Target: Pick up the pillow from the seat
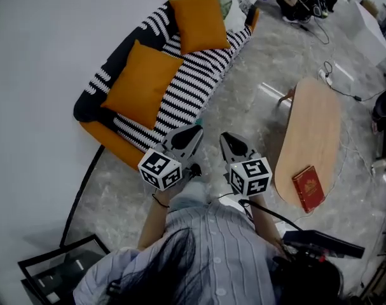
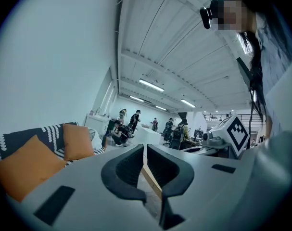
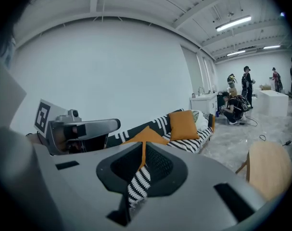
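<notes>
Two orange pillows lean on a black-and-white striped sofa by the white wall. The nearer pillow is large; the farther pillow sits toward the sofa's far end. My left gripper hangs shut and empty just short of the sofa's near front edge. Beside it, my right gripper is also shut and empty over the floor. In the left gripper view the shut jaws point past both pillows. In the right gripper view the shut jaws point at the near pillow.
An oval wooden coffee table stands to the right with a red book on its near end. Cables run over the marble floor behind it. A black-framed stand sits at the lower left. People work at the far end of the room.
</notes>
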Demonstrator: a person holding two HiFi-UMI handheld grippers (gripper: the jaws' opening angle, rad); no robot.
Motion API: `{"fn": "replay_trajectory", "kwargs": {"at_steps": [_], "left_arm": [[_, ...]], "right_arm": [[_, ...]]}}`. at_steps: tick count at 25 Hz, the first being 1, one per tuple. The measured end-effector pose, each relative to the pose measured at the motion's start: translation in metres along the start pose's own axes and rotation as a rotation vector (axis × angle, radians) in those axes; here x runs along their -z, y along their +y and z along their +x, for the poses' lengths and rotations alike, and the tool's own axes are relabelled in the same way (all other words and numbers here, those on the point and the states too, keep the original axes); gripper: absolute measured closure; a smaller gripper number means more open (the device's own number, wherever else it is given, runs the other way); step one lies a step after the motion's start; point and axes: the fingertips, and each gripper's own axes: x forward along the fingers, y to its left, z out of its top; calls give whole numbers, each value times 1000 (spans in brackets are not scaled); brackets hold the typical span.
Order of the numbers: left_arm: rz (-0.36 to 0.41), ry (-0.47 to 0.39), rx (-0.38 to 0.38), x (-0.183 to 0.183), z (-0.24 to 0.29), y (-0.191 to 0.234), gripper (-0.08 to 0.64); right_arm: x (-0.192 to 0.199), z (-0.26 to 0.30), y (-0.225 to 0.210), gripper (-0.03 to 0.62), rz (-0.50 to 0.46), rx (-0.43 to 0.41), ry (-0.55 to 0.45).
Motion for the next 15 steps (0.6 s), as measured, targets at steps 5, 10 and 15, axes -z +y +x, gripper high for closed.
{"fn": "replay_trajectory", "kwargs": {"at_steps": [5,10,15], "left_arm": [[-1,1,9,-22,12,64,548],[-7,-11,18,-36,16,114,548],[-43,-11,28,-33,22,137,548]], "right_arm": [[-29,59,-9,560,0,32,5],[-49,101,-9,561,3,56,-1],[-51,122,-15,561,-1,77,28]]}}
